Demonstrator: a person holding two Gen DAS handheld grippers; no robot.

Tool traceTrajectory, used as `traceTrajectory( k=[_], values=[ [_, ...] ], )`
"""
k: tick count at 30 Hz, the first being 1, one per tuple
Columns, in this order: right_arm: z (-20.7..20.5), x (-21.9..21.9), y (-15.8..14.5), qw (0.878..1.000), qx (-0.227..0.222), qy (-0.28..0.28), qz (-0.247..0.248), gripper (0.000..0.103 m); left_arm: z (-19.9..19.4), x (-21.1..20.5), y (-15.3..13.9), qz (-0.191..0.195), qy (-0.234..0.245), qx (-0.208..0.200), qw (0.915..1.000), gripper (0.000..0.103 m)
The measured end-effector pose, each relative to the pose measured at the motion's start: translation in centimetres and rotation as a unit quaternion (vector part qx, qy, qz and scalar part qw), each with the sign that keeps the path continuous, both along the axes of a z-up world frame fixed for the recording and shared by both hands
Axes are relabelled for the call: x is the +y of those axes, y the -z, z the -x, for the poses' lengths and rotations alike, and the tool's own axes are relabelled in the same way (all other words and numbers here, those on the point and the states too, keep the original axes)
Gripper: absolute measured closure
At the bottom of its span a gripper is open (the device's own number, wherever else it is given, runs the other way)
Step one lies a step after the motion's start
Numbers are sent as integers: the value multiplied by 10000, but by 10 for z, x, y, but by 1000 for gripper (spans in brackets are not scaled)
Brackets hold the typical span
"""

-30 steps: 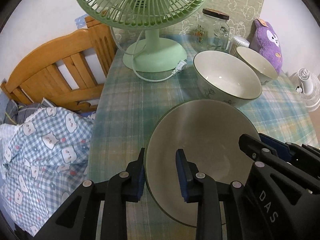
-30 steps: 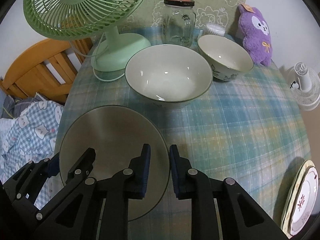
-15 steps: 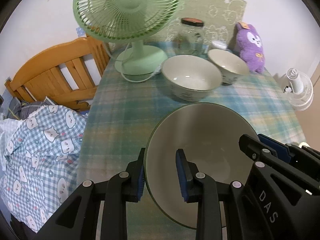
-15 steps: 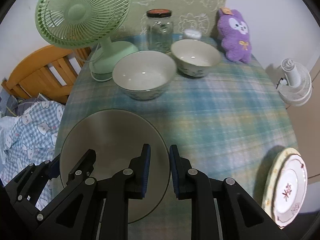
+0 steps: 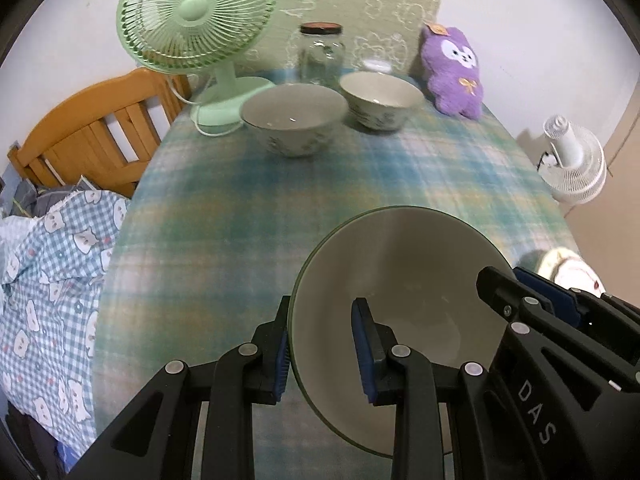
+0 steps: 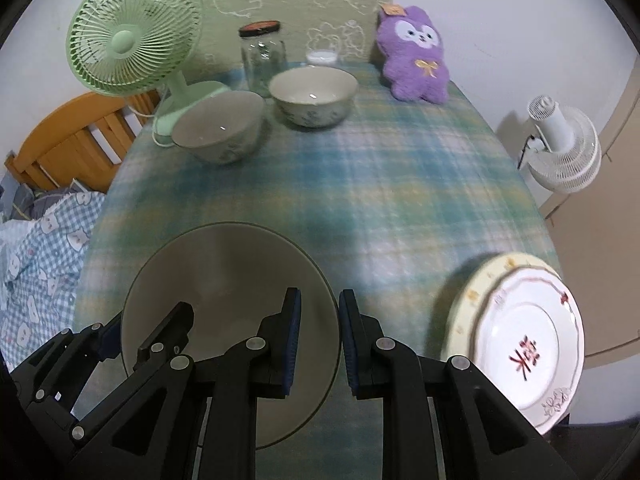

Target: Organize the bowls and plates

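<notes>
- Two grippers share one load: a wide grey-green dish (image 5: 400, 280), held above the checked surface (image 5: 320, 184) near its front edge.
- Left gripper (image 5: 320, 344): jaws nearly closed, clamped on the dish's left rim, one pad outside, one inside.
- Right gripper (image 6: 318, 340): jaws nearly closed, pinching the dish's right rim, w/ rim edge running between the pads.
- Dish reads as lifted, not resting; slightly tilted in left wrist view.
- Plate stack (image 6: 520, 332) sits at front right corner of the surface: white patterned plate on top of a cream plate. Judged done, or the likely drop point for the dish.
- Large bowl (image 5: 294, 118) and small bowl (image 5: 380, 98) stand side by side at the back, apart, not nested. Judged still to do.
- Est. progress: approx. mid-task. Plates partly stacked, dish in transit, bowls not yet grouped.
- Non-task items at back: green fan (image 5: 196, 20), glass jar (image 5: 322, 54), purple plush toy (image 5: 454, 70). Keep clear.
- Risk: rim-only grip on both sides; uneven hand motion could slip the dish.
</notes>
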State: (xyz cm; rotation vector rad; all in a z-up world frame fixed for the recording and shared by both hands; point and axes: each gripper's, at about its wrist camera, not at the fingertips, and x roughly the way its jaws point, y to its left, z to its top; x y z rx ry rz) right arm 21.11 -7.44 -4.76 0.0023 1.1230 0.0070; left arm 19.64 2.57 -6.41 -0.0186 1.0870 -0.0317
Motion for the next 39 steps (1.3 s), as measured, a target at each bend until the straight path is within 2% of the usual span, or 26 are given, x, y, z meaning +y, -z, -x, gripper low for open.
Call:
traceTrajectory(
  k=[16,21,25,26,27,29,30,33,39],
  values=[
    [30,-56,33,9995,320,-75,40,80,33,-50,22,9,-154,333,9993,76],
    [32,-62,37,9995,263,-145,-54,80,37,-57,24,-103,-215,204,9995,76],
    [32,-65,34,9994,246,-191,-151,80,34,-57,21,-97,-265,361,9989,72],
    [32,-64,31,9994,183,-249,-137,80,35,-56,17,-146,-277,307,9990,67],
    [32,-61,26,9994,126,-321,-95,76,35,-57,14,-183,-270,255,9991,63],
    [32,-59,17,9992,33,-377,-85,51,36,-56,6,-175,-259,206,9993,28],
    [32,-59,11,9992,-39,-371,-139,32,36,-54,-1,-164,-280,125,9994,25],
    [31,-56,-7,9989,-276,-331,-184,27,34,-50,-20,-304,-342,-126,9989,22],
    [13,-38,-47,9978,-501,-370,-238,26,17,-26,-57,-273,-412,-417,9979,21]
  ],
)
